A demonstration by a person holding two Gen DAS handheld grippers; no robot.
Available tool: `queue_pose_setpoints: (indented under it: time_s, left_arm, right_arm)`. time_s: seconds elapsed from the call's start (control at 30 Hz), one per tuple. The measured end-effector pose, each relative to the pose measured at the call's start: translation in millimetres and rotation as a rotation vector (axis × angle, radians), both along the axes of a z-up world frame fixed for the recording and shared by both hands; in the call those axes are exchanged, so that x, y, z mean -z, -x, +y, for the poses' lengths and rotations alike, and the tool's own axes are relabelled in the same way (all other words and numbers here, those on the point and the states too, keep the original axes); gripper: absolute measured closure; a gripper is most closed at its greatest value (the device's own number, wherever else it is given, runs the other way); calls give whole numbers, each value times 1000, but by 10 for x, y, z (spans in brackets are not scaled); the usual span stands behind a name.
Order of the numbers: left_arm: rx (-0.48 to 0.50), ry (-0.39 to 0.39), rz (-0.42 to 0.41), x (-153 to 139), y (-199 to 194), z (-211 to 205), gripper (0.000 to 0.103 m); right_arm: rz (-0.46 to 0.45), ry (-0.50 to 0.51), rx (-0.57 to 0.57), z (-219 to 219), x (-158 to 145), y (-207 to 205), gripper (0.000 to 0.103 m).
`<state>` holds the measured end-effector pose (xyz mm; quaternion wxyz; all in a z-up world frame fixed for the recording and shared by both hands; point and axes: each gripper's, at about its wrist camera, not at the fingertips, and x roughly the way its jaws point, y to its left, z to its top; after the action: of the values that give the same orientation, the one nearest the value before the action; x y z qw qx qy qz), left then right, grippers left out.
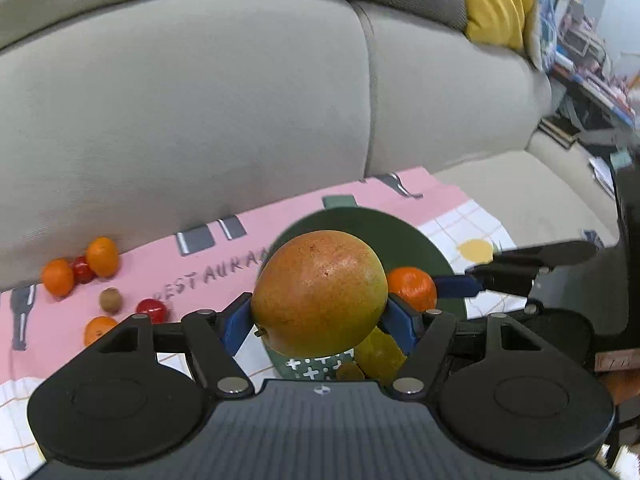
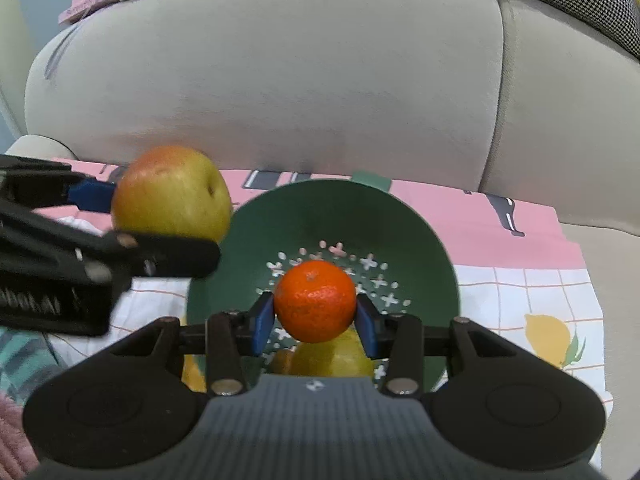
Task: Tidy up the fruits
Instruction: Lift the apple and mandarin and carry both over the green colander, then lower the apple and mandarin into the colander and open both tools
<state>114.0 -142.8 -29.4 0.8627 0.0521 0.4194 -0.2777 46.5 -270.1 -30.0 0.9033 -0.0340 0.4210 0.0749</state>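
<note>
A tangerine [image 2: 315,301] was held clamped in the right gripper [image 2: 315,312] directly above the green bowl [image 2: 420,232], nearer than the left gripper [image 1: 320,320], which gripped an apple [image 1: 320,292] beside the bowl's rim.

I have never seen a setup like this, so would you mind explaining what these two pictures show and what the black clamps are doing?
There is no robot here: a person carries a two-finger clamp in each hand, and a wide-angle camera on each looks along its fingers. One picture is from the left clamp, the other from the right. The left gripper is closed on a large apple. The right gripper is closed on a mandarin, held over a green bowl with some yellow fruit already in it. The bowl stands on a pink cloth spread on a sofa. More small fruits lie loose on the cloth.
</note>
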Motion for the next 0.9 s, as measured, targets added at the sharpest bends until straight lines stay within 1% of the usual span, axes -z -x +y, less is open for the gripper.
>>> queue_pose_setpoints:
  time_s: [0.23,0.37,0.5,0.67,0.9]
  left_arm:
    - [37,-38,44,166,-143,-124,23]
    - [60,-75,62,246,-215,-195,23]
    - [90,-109,72,311,-277,-258,23]
    - [109,-153,93,412,-362,-317,23]
    - [131,-179,122,529,-450,-382,23]
  right_arm:
    - [26,86,-33,-39,145,-116,62]
    - [44,141,-56,-63,232,-182,62]
    - [62,162,-74,-98,300,-246,62]
    - [77,212,-117,-79,387,-307,62]
    - [80,247,-165,-76,455,-413,62]
